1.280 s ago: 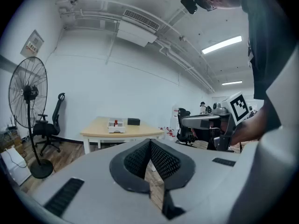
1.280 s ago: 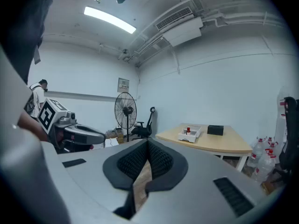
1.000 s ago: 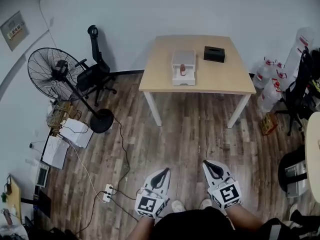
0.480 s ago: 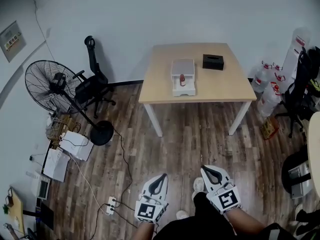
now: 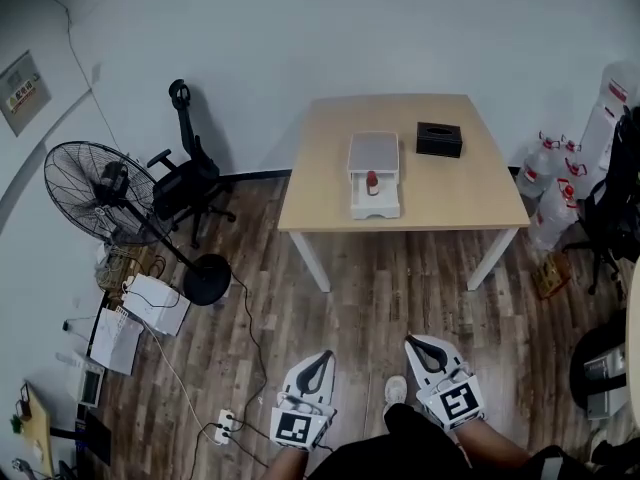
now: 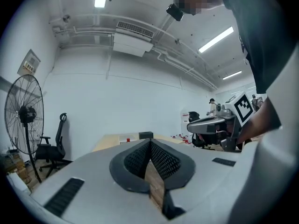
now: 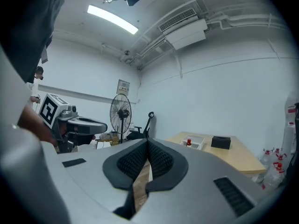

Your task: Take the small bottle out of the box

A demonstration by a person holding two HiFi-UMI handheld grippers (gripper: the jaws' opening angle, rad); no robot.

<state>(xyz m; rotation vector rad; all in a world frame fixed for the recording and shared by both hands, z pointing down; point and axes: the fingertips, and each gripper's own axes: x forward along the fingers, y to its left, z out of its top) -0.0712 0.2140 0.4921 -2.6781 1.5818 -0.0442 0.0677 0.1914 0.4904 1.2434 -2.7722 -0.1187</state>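
Light-wood rect. table (image 5: 325,193) standing on dark plank floor (image 5: 400,288) by white wall (image 5: 300,28). Bottle (image 5: 371,179), red cap, sitting in white box (image 5: 375,209) on it. L gripper (image 5: 320,356) & R gripper (image 5: 412,343) hanging well apart from table, both clenched, empty.

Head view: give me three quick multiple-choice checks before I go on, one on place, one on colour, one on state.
1. The bottle is:
A. in the white box
B. on the floor
C. on the chair

2. The bottle's cap is:
A. blue
B. red
C. green

3. The right gripper is:
A. wide open
B. shut on the bottle
C. shut and empty

Answers:
1 A: the bottle stands inside the box on the table.
2 B: the red top shows in the head view and the right gripper view.
3 C: in the right gripper view the pads meet with nothing between them, far from the table.
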